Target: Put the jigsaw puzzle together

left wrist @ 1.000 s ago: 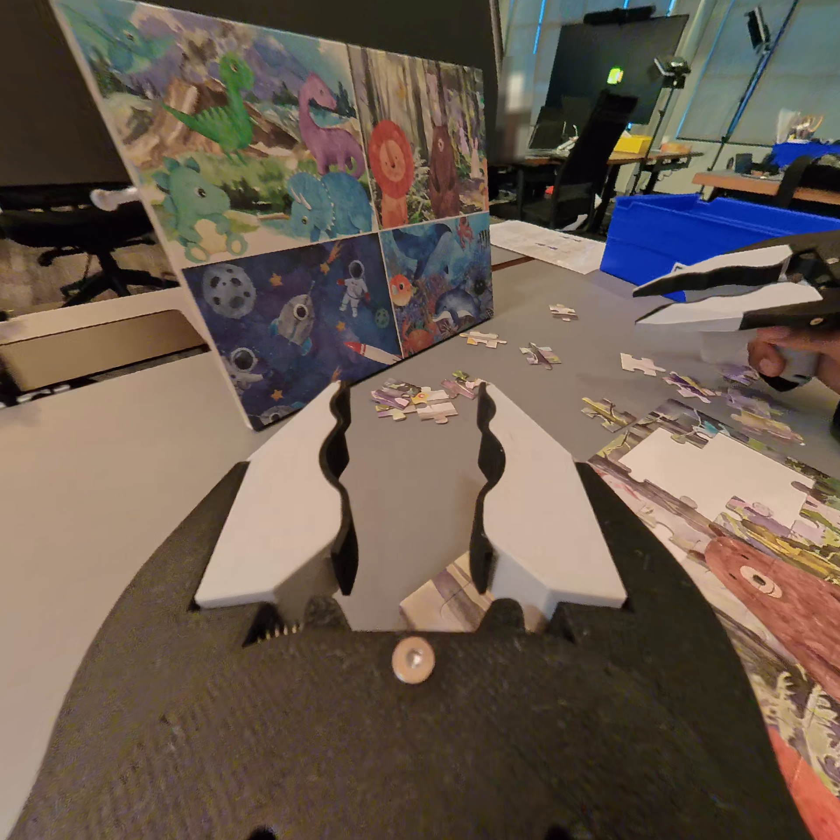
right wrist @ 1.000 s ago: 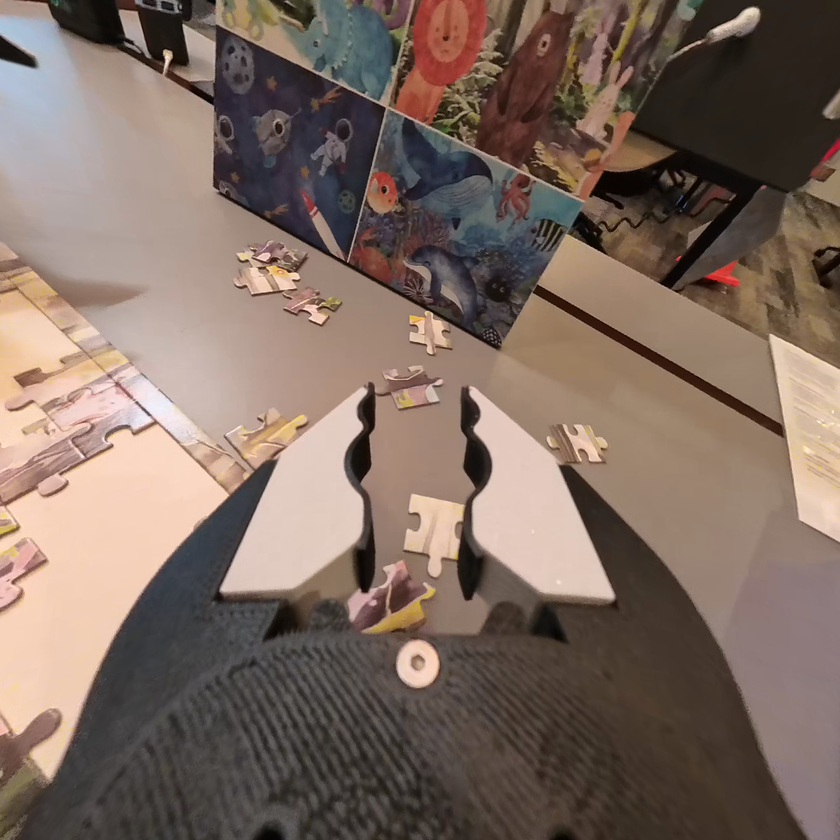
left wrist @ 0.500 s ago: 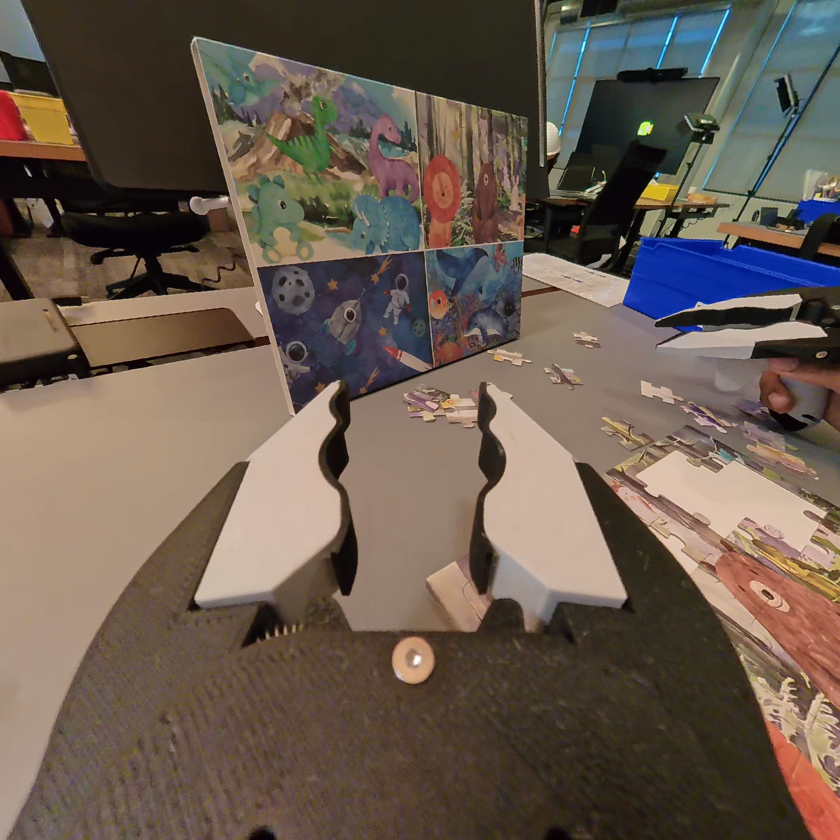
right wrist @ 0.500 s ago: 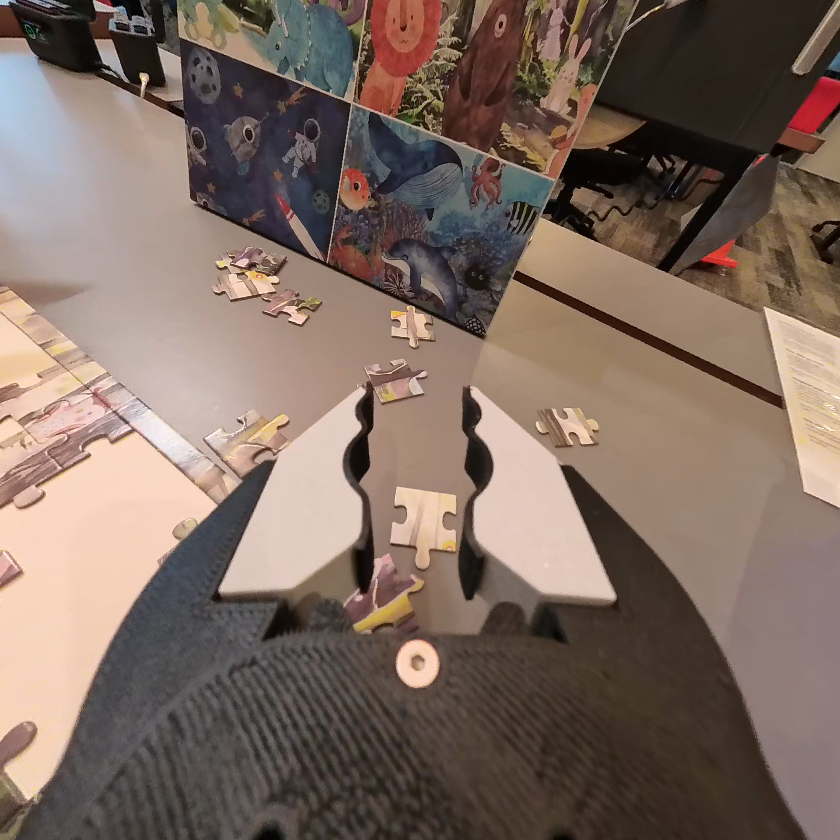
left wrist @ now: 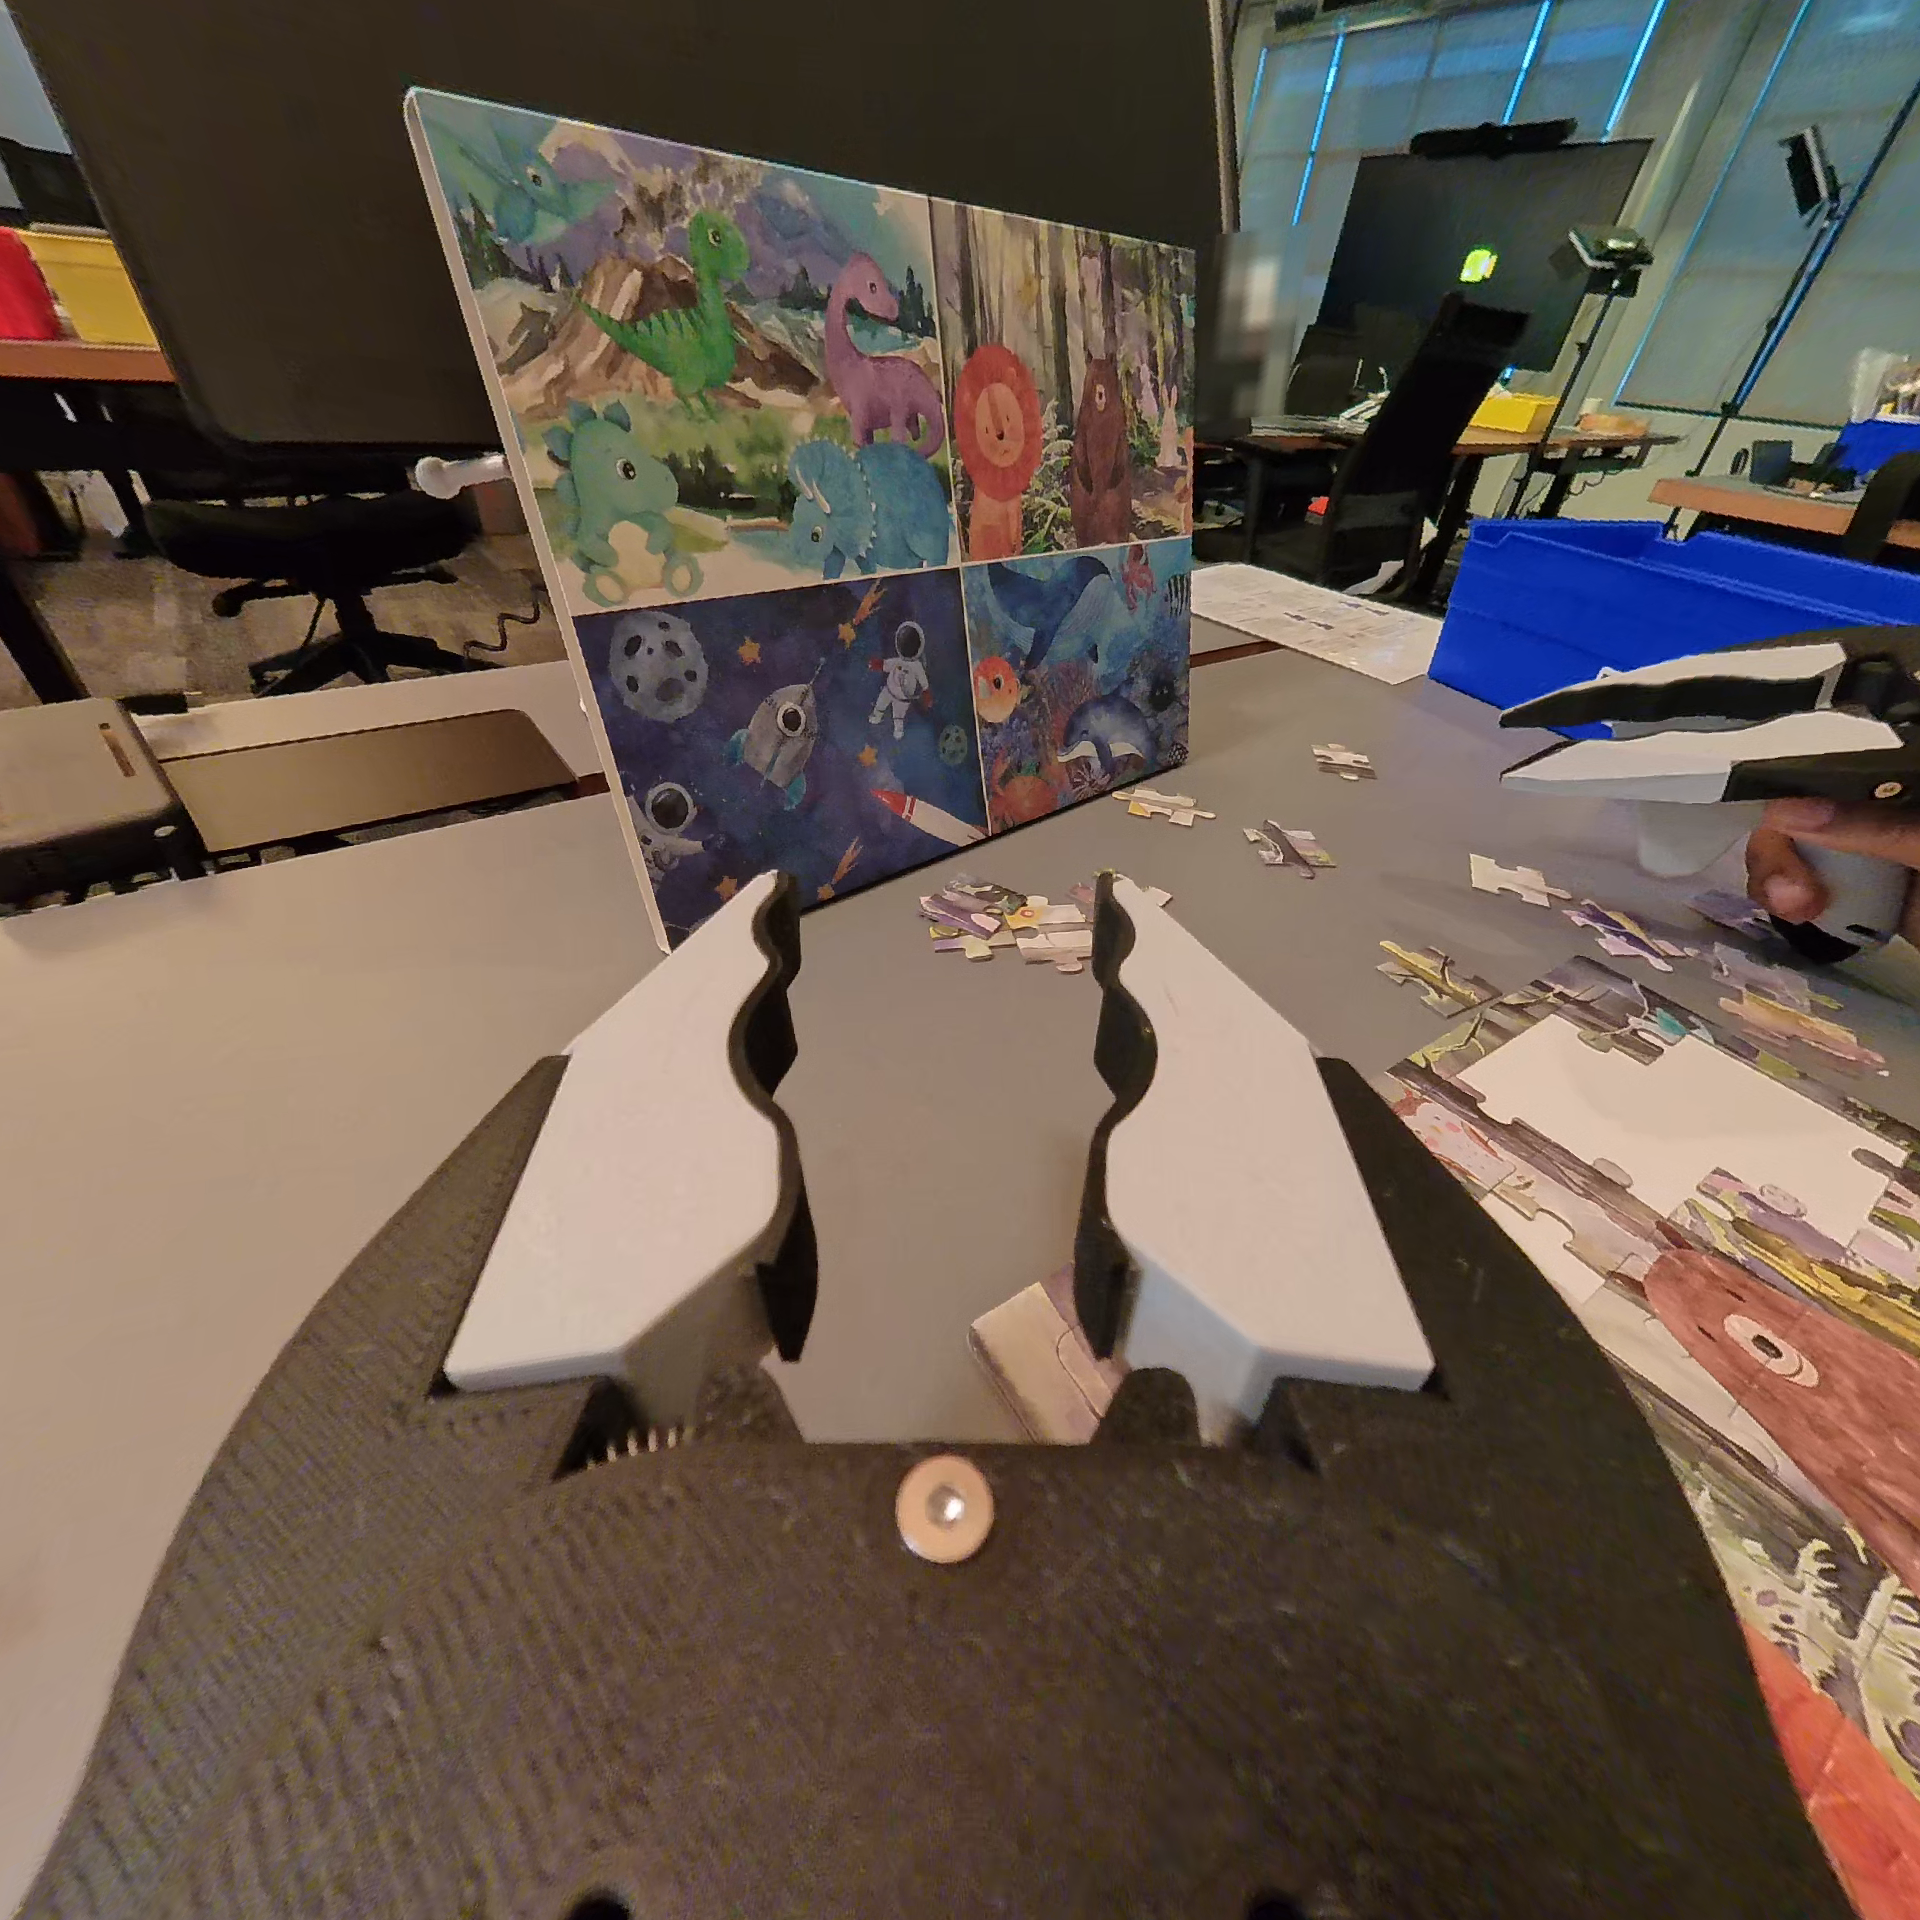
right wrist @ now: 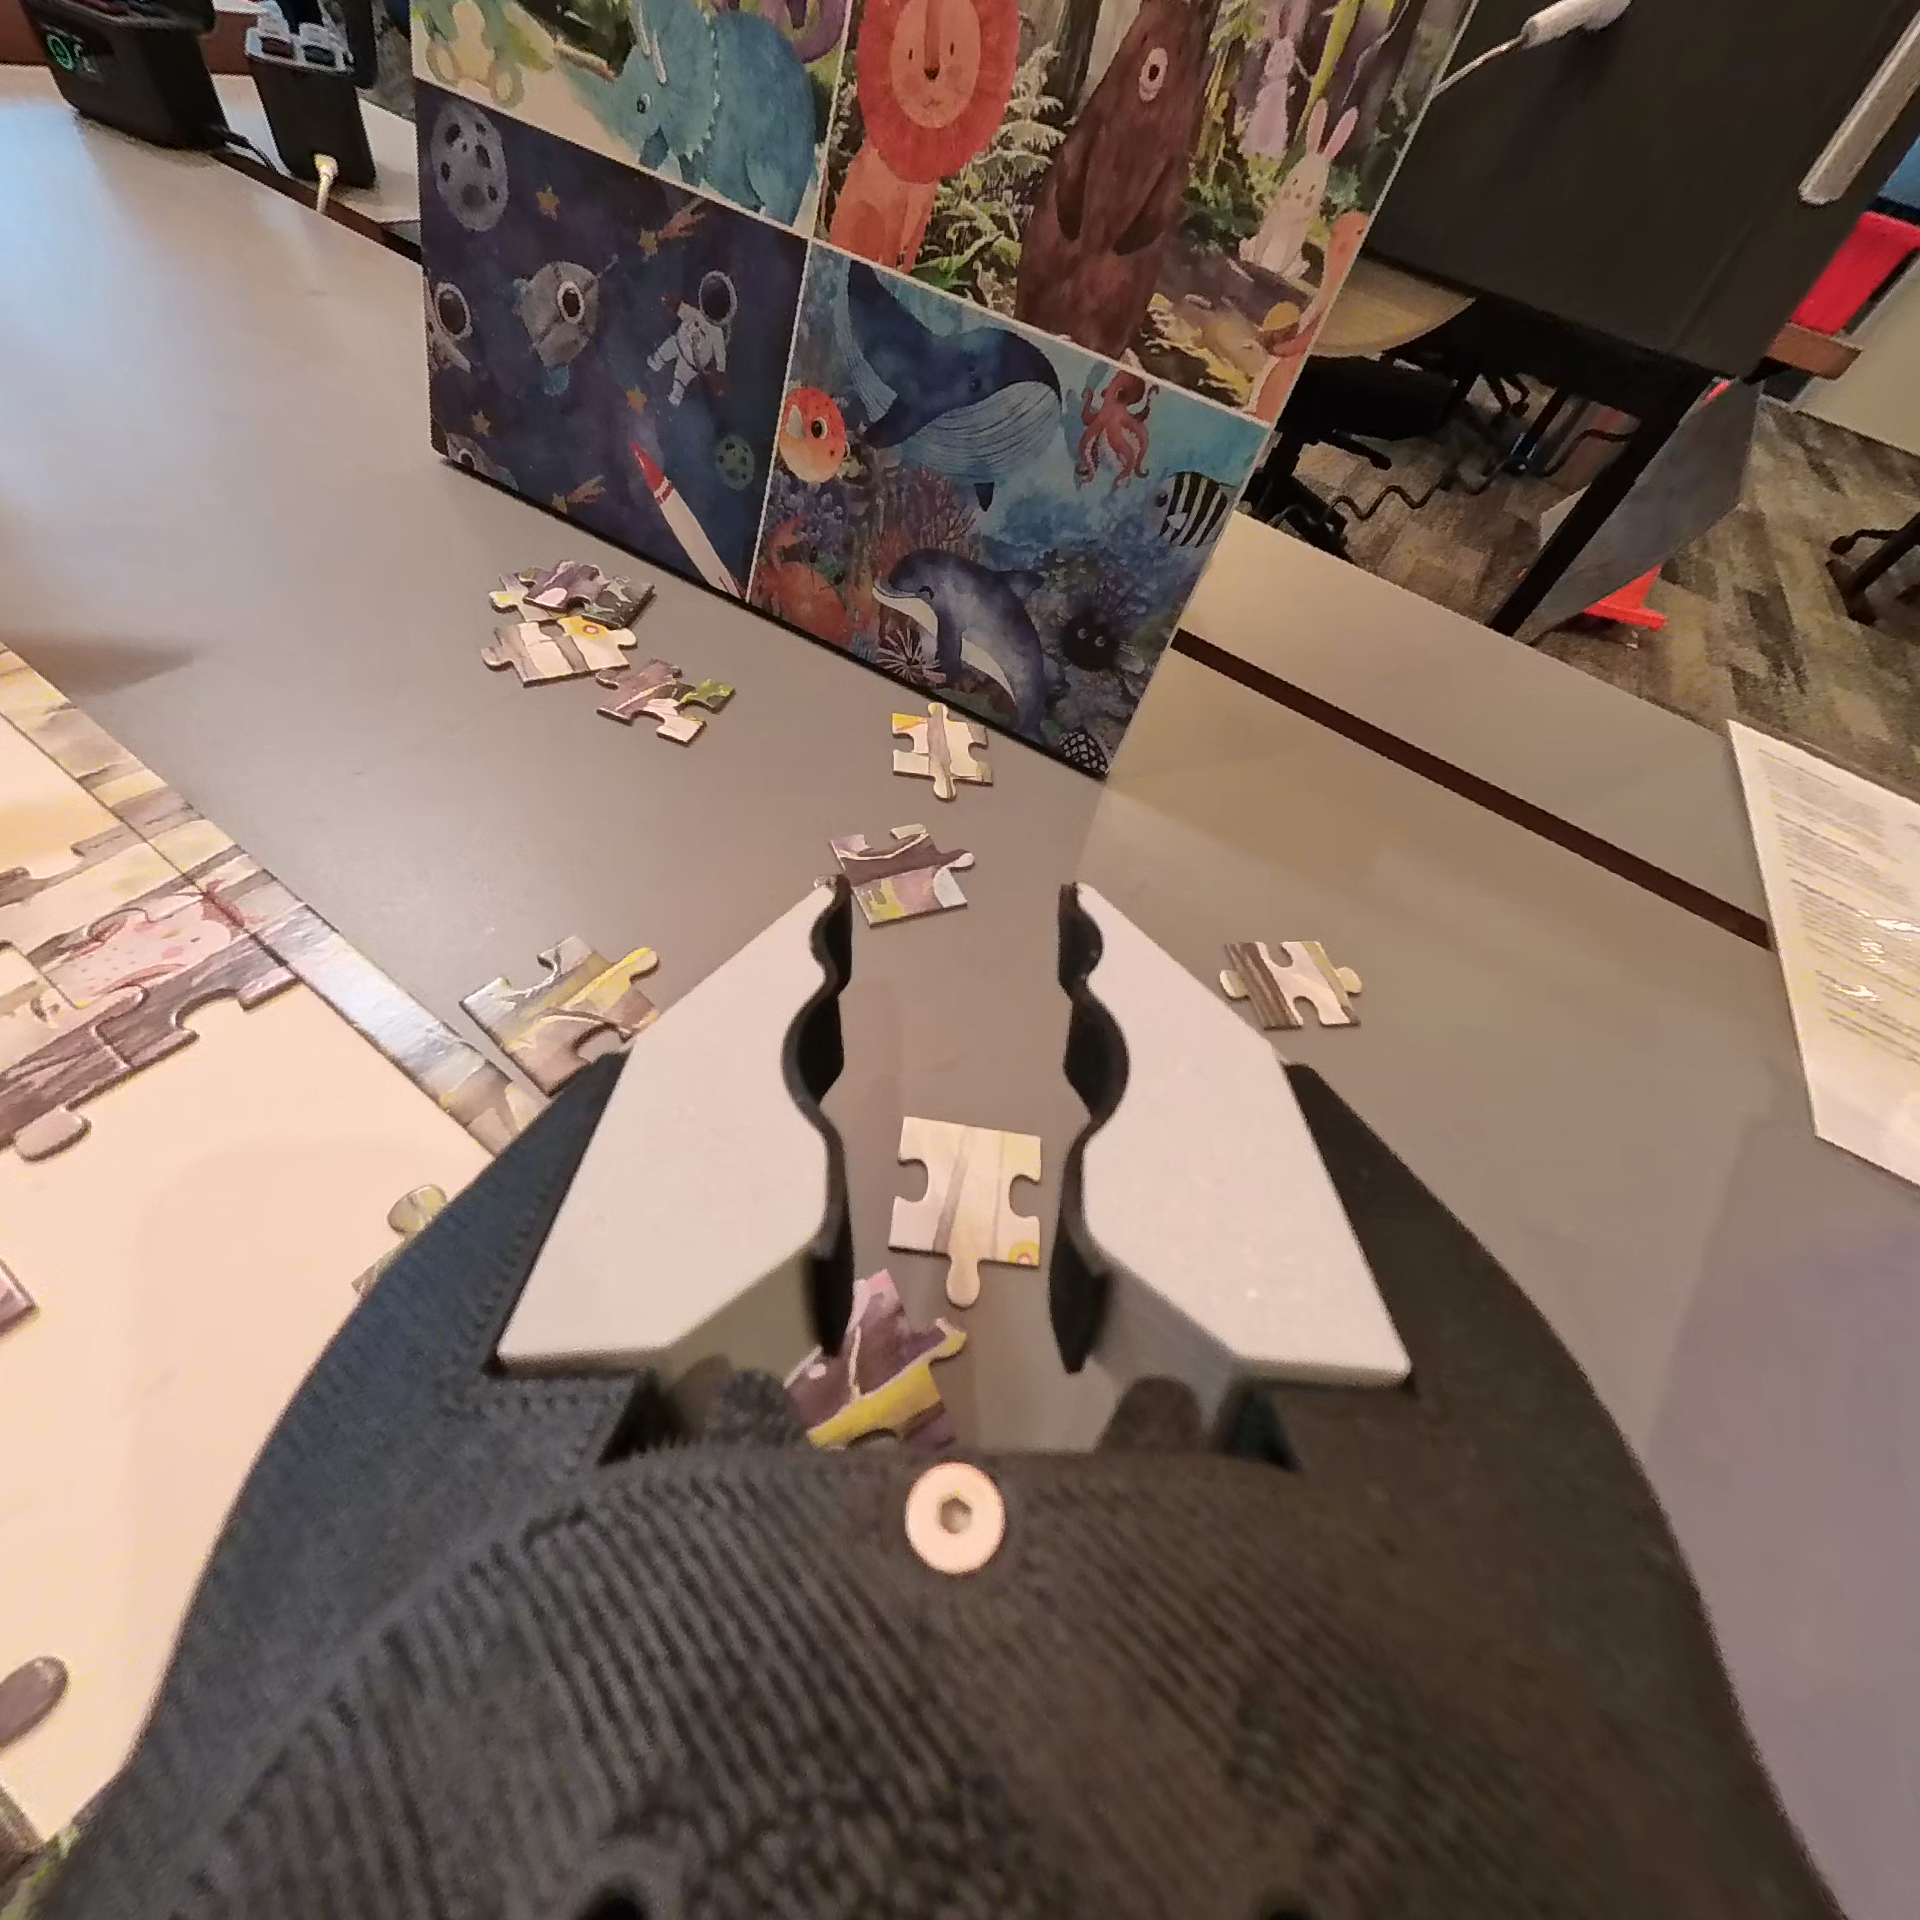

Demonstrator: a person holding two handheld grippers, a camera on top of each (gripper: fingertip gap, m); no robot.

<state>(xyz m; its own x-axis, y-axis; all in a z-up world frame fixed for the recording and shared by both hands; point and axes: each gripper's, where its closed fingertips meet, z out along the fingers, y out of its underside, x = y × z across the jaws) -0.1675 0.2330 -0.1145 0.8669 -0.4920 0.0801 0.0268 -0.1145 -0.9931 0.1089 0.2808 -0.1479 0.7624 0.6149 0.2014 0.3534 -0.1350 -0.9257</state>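
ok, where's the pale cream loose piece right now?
In the right wrist view the pale cream piece lies flat on the grey table, seen between the open right gripper's fingers, just beyond a purple-yellow piece near the fingers' base.

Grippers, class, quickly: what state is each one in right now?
Left gripper: open, holding nothing.
Right gripper: open, holding nothing.
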